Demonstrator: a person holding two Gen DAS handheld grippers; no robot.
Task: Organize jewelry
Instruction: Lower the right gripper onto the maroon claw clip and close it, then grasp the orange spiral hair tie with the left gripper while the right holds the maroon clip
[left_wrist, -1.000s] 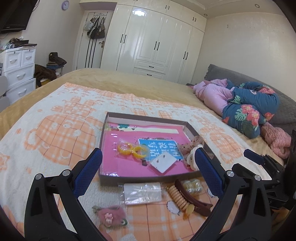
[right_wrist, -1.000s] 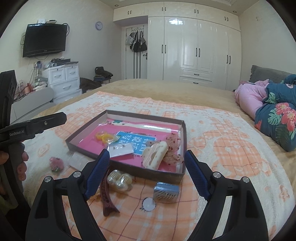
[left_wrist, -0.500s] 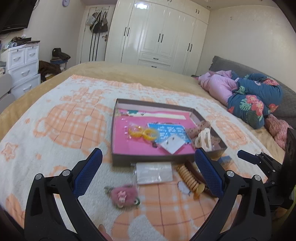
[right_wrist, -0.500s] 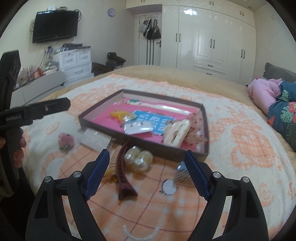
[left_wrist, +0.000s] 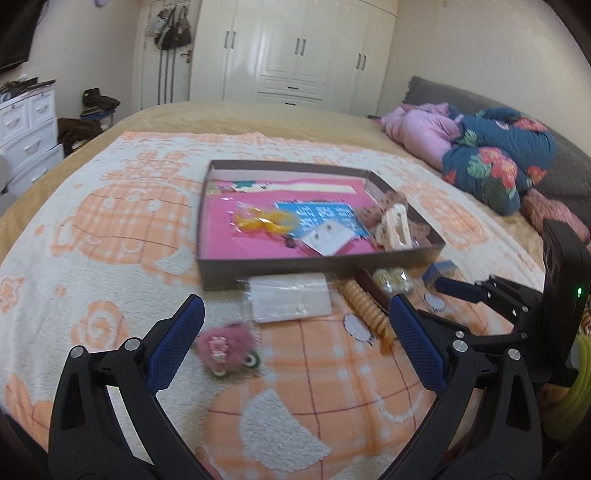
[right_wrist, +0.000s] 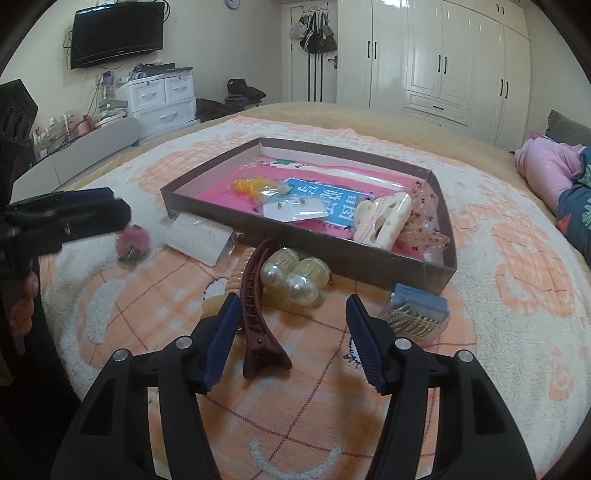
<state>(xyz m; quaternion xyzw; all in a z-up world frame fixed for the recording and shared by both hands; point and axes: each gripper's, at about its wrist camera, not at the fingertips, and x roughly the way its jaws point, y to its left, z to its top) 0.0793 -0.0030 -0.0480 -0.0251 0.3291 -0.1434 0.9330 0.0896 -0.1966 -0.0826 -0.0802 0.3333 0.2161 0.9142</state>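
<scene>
A shallow brown box (left_wrist: 295, 264) with a pink floor lies on the bed blanket and holds yellow rings (left_wrist: 264, 220), a white earring card (left_wrist: 330, 236) and a cream hair claw (left_wrist: 397, 225). In front of it lie a clear packet (left_wrist: 290, 301), a pink fluffy clip (left_wrist: 225, 349), a dark red hair clip (right_wrist: 258, 306), pearl clips (right_wrist: 293, 277) and a blue pin box (right_wrist: 417, 314). My left gripper (left_wrist: 295, 347) is open and empty, just right of the pink clip. My right gripper (right_wrist: 291, 339) is open and empty, with the dark red clip between its fingers.
The box (right_wrist: 369, 264) and loose pieces sit on an orange and white blanket (left_wrist: 110, 221). Pink and floral bedding (left_wrist: 487, 155) is piled at the right. White drawers (right_wrist: 162, 99) and wardrobes (left_wrist: 295, 51) stand beyond the bed.
Both grippers have come lower and nearer the loose items in front of the box. The right gripper now straddles the dark red clip. The left has neared the pink clip.
</scene>
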